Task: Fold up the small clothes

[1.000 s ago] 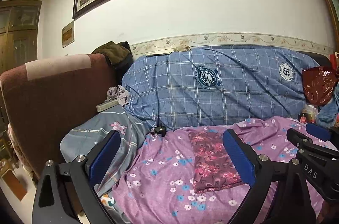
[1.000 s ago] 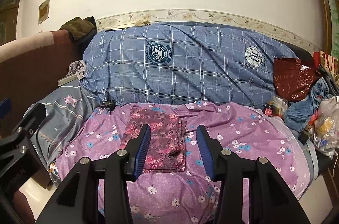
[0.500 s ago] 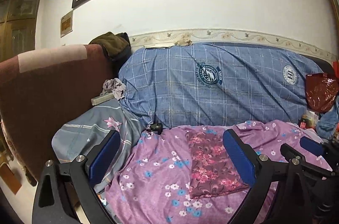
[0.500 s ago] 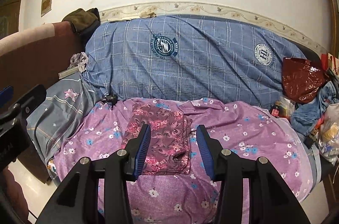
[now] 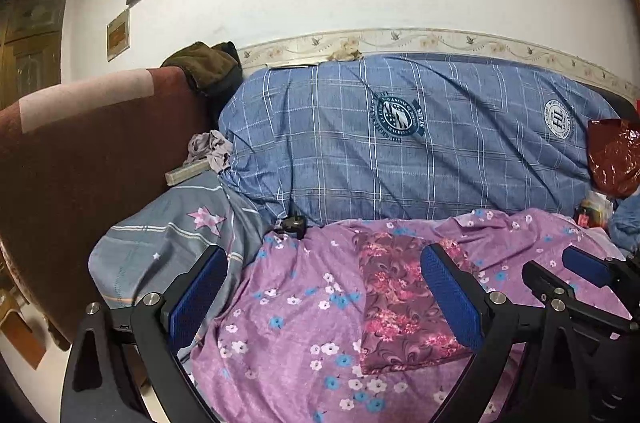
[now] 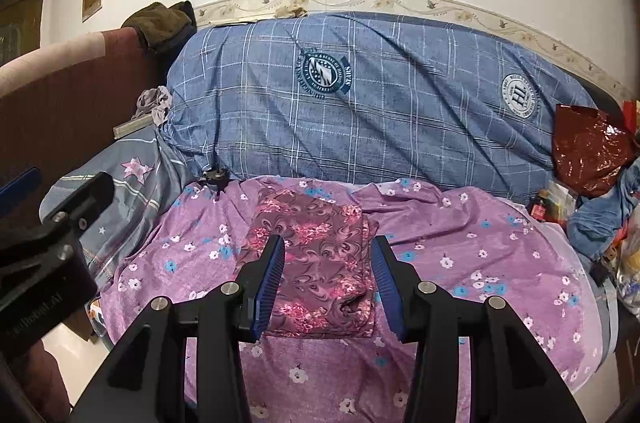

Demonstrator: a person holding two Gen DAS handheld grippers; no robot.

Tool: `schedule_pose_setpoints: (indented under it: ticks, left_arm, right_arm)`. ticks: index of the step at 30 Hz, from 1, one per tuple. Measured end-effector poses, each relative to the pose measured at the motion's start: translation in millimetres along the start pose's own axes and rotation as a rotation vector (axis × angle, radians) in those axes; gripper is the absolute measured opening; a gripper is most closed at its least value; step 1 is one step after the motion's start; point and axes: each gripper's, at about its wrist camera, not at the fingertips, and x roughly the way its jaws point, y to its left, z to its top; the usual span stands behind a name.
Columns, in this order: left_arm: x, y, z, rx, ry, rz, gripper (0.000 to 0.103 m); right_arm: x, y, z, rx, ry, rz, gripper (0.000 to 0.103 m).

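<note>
Hovering clear of the folded floral garment (image 6: 320, 255) lying flat on the purple bedspread (image 6: 460, 263), I hold my left gripper (image 5: 324, 297) and right gripper (image 6: 328, 283) spread and empty, judging the fold finished.

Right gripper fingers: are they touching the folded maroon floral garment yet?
Cannot tell. In the right wrist view, the right gripper is open over the folded maroon floral garment, its fingers overlapping the cloth, so no gap or contact shows plainly.
</note>
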Motion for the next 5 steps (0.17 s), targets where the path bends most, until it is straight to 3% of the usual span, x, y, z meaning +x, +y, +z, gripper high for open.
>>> schedule_pose_setpoints:
  ticks: [5]
  left_arm:
    - [16.3,0.0,1.1,-0.015,0.005,-0.022,0.099]
  right_arm:
    - [17.2,-1.1,-0.1,0.007,0.021,0.001,0.046]
